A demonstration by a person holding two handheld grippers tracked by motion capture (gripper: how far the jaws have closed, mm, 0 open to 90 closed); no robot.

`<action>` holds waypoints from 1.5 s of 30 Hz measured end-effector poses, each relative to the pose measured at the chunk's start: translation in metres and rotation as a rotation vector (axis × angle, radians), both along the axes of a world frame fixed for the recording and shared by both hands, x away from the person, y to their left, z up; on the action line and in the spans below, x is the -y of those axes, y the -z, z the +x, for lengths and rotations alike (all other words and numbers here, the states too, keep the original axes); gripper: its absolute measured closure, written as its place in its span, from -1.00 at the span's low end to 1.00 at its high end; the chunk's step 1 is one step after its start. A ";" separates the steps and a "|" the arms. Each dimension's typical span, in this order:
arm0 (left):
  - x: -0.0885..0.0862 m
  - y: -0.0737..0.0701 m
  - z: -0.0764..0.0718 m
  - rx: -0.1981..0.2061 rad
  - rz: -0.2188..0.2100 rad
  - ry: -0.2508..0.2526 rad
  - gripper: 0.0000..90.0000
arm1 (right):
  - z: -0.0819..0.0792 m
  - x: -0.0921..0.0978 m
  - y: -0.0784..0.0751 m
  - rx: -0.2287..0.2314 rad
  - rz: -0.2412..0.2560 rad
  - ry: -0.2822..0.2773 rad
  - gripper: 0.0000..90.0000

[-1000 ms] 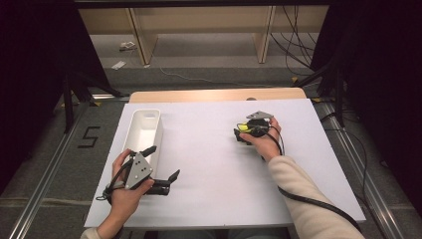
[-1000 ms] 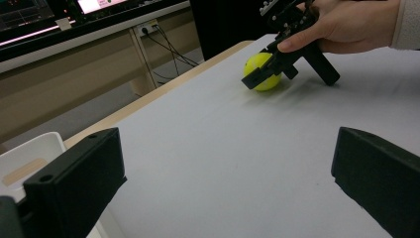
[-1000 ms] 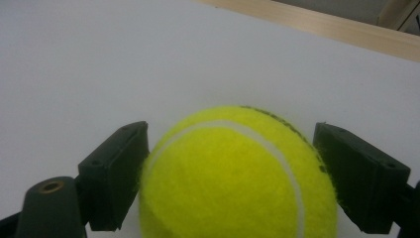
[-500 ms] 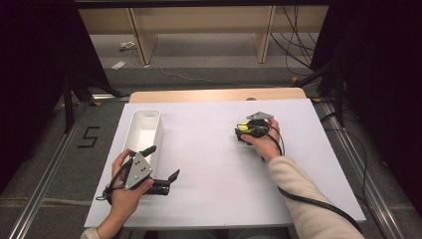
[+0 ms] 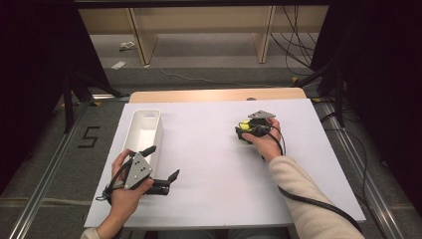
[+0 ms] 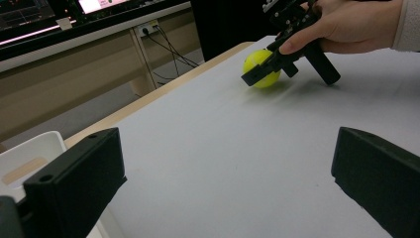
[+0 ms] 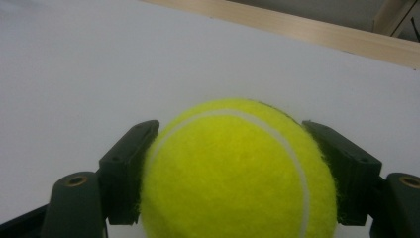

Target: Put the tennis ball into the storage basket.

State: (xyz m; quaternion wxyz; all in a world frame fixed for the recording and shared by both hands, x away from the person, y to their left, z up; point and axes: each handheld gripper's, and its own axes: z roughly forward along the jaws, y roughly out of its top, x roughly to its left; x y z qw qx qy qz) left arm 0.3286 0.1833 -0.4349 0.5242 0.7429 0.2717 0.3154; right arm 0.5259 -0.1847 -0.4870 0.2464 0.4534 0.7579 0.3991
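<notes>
Gripping the tennis ball (image 7: 237, 173), right tongs (image 5: 245, 133); left tongs (image 5: 161, 167) gape beside white bin (image 5: 144, 130)

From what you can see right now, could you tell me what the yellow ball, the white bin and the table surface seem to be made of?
The tennis ball looks felt-covered: fuzzy yellow nap with a white curved seam. The white bin seems to be moulded plastic, smooth and matt, with rounded corners. The table has a plain white matt top, possibly laminate or a sheet, with a light wood-look edge at the far side.
</notes>
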 end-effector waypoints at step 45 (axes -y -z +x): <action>0.001 -0.001 -0.001 0.002 0.003 0.003 -1.00 | -0.015 -0.009 -0.036 0.083 0.058 -0.030 -0.42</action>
